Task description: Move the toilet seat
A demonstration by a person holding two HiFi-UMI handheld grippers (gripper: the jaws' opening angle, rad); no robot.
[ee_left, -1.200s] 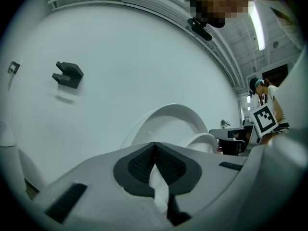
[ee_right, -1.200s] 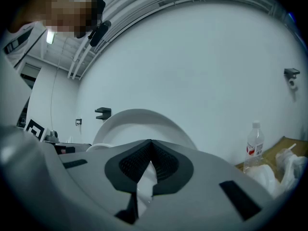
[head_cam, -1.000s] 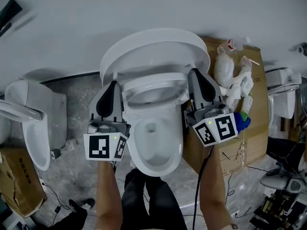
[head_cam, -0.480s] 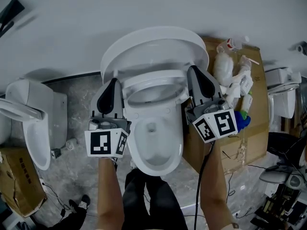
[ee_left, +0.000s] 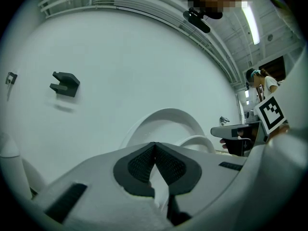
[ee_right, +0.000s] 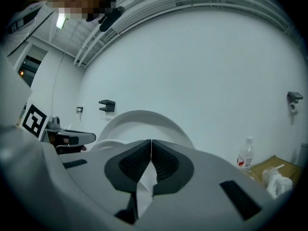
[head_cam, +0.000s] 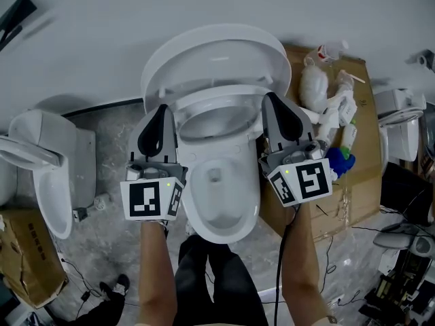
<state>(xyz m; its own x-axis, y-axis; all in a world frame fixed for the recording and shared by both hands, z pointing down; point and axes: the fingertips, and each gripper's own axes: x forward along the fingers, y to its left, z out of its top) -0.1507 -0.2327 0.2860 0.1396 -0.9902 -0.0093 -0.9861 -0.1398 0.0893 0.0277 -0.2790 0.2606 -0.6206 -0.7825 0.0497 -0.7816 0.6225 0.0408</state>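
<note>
A white toilet stands against the wall in the head view. Its lid [head_cam: 217, 56] leans back and its seat ring [head_cam: 216, 113] is tilted up over the bowl [head_cam: 221, 195]. My left gripper [head_cam: 158, 113] is shut and empty, its tip at the ring's left edge. My right gripper [head_cam: 272, 102] is shut and empty at the ring's right edge. Whether the tips touch or sit under the ring is hidden. In the left gripper view the gripper [ee_left: 154, 146] points level at the lid [ee_left: 166, 124]. The right gripper [ee_right: 151, 142] faces the lid [ee_right: 144, 121] in its own view.
A second toilet [head_cam: 47, 175] stands to the left and another [head_cam: 401, 128] at far right. A cardboard box [head_cam: 360, 182] with bottles and bags sits right of the bowl, and another box [head_cam: 24, 250] lies lower left. Cables cross the floor. The person's legs [head_cam: 217, 277] are before the bowl.
The right gripper has shifted slightly up the picture beside the seat ring. Lid and ring sit higher in the view. The left gripper has barely moved. Both stay shut.
</note>
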